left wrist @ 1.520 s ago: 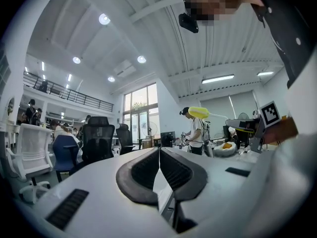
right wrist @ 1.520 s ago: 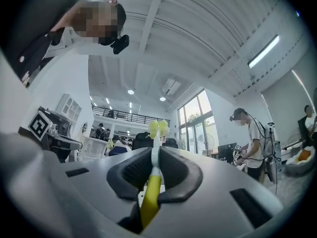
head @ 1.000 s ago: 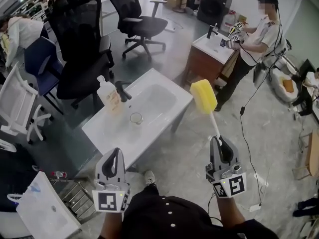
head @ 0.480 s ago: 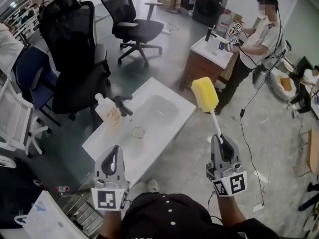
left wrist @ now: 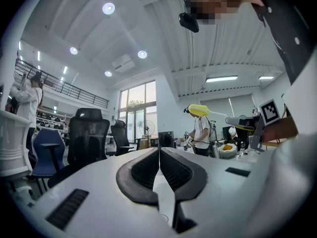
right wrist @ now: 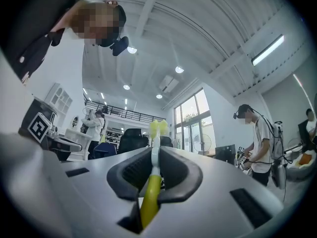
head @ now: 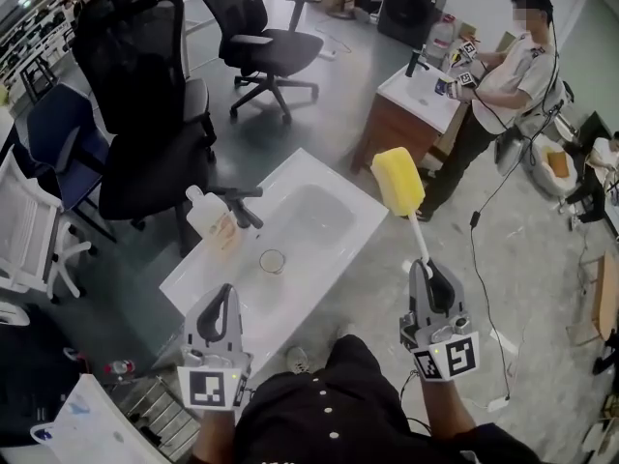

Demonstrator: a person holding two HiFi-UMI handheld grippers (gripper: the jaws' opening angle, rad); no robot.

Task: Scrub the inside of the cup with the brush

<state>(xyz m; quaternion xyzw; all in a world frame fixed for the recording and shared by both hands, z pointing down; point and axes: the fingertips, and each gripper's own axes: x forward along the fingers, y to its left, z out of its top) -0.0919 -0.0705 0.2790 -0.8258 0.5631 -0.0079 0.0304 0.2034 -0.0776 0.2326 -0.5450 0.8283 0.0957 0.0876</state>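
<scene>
The person stood at the near end of a white worktop with a sunken basin, a tool in each hand. The left tool was empty: in the left gripper view its two dark jaws lay pressed together with nothing between them. It pointed level over the near edge of the worktop.

The right tool was clamped on the brush. In the right gripper view the jaws pinched the thin stem, with the yellow grip running back between them and the yellow head standing out past their tips. From the head view the white stem rose up and away from the tool to the yellow sponge head, which hung in the air off the right edge of the worktop, clear of the basin.

The cup, a small clear glass, stood upright on the flat of the worktop at the near-left side of the basin, ahead of the left tool and well left of the brush. Neither tool touched it. Just beyond it stood a black tap, with a pale soap bottle to its left.

Black office chairs stood on the floor beyond the worktop. At the far right another person worked at a second sink cabinet.
</scene>
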